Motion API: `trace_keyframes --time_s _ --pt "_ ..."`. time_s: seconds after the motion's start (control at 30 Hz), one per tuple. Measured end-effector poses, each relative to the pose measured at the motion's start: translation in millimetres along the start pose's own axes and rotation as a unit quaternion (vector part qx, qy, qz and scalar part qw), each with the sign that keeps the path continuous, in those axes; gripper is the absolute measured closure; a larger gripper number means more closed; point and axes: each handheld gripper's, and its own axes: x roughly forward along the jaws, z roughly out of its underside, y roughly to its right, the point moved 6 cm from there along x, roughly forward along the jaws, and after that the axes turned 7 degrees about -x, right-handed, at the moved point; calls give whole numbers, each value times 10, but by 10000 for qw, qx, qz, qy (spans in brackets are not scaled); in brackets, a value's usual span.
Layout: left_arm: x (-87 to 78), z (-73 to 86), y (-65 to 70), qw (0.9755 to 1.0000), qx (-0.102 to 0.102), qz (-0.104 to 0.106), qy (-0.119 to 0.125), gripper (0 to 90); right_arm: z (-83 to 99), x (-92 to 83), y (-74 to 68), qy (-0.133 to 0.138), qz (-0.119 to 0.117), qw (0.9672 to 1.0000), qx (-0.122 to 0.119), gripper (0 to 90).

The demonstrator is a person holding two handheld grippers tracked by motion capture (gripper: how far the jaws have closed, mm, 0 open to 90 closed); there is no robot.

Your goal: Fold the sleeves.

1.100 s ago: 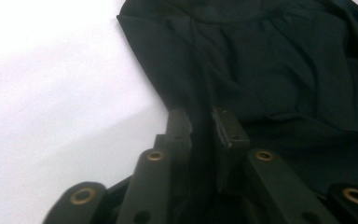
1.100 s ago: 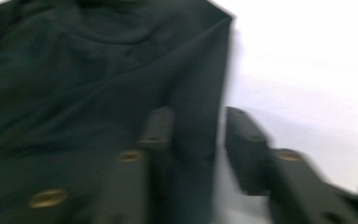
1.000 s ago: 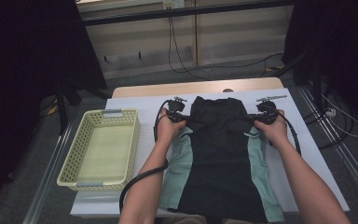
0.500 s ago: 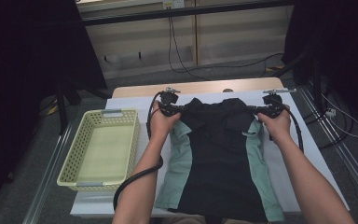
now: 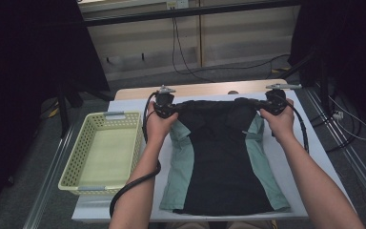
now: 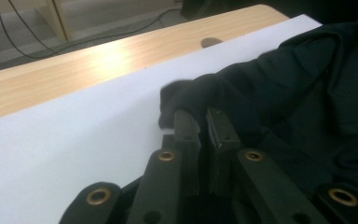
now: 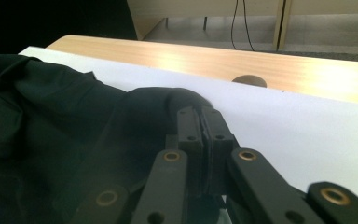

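**Shirt's far edge lifted and stretched between both tools**

High view: the left tool (image 5: 166, 106) and right tool (image 5: 275, 100) now stand farther apart and farther up the table (image 5: 310, 143) than a second ago, so the shirt (image 5: 224, 162) hangs taut between them, its lower part flat on the white cover; a fold looks under way. The basket (image 5: 102, 150) sits at the left.

Left tool view: jaws pinched narrow on a dark fabric bunch, a grip the high view hides.

Right tool view: jaws likewise clamped on cloth, wooden table edge beyond.
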Motion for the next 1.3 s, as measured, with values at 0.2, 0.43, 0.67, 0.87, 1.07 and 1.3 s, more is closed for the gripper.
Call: trace_keyframes --time_s 0.2,0.43,0.67,0.87,1.07,1.3 --pt "-128 69 118 9999 75 29 107 843 29 -135 -95 91 -117 9999 -34 886" --pt "-321 258 273 9994 156 81 289 842 88 -360 -328 246 -168 9989 -360 884" --pt "-446 428 387 9991 215 151 340 839 221 -555 -533 425 -330 9971 -541 882" --pt "-506 594 480 9991 209 200 315 839 398 -700 -661 494 -320 9950 -801 880" --pt "-571 740 565 9988 323 262 261 836 572 -808 -768 515 -366 9931 -991 877" --pt "-611 887 629 9985 367 337 247 835 749 -885 -849 456 -483 9919 -1079 875"
